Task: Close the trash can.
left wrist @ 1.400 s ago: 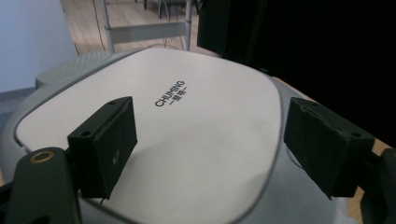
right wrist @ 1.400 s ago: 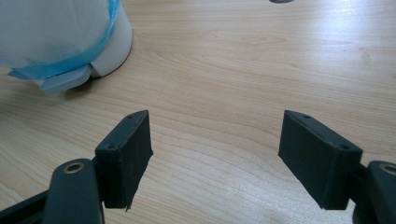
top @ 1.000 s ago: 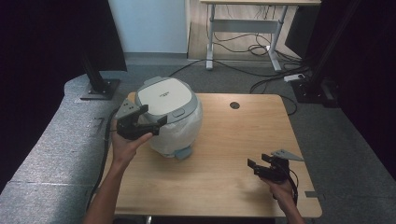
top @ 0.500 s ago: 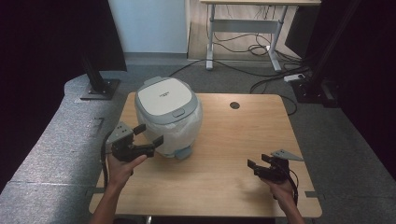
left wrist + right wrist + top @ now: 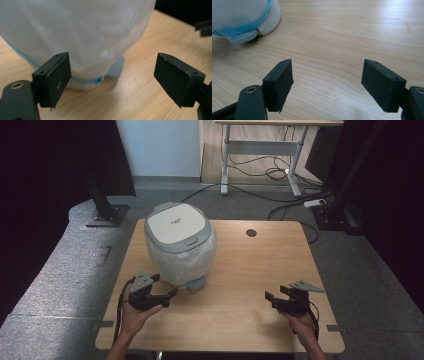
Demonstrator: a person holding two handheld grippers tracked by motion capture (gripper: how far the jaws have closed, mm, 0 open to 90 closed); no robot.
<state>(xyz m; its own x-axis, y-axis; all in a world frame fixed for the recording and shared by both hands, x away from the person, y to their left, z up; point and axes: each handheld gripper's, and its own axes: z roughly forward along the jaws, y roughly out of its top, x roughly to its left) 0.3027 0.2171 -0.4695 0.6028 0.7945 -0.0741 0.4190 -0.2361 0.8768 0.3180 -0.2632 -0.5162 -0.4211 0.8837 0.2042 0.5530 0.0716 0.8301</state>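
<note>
On the light wooden table (image 5: 260,270) stands the white, rounded rice cooker wrapped in thin clear plastic film (image 5: 180,245), with a flat grey-rimmed lid on top and a pale blue-grey foot at its base. It sits on the left half of the tabletop, toward the far side from me.

My left gripper (image 5: 165,292) is low over the table just in front of the cooker's near side, its tips pointing at the lower wall. Its jaws stand wide apart with nothing between the pads. In the left gripper view (image 5: 112,77) the cooker's film-covered body (image 5: 82,35) fills the space ahead and above the jaws; the blue band along the bottom edge of the film and the small foot sit just beyond the gap, nearer my left-hand pad than the other. The pads are close to the cooker, yet I cannot see them touching it.

My right gripper (image 5: 274,300) is near the front right corner of the table, well apart from the cooker. Its jaws are also spread, holding nothing, bare wood between them. In the right gripper view (image 5: 327,85) the cooker's base (image 5: 249,22) shows at the upper left corner, far off from the pads, with open tabletop between.
</note>
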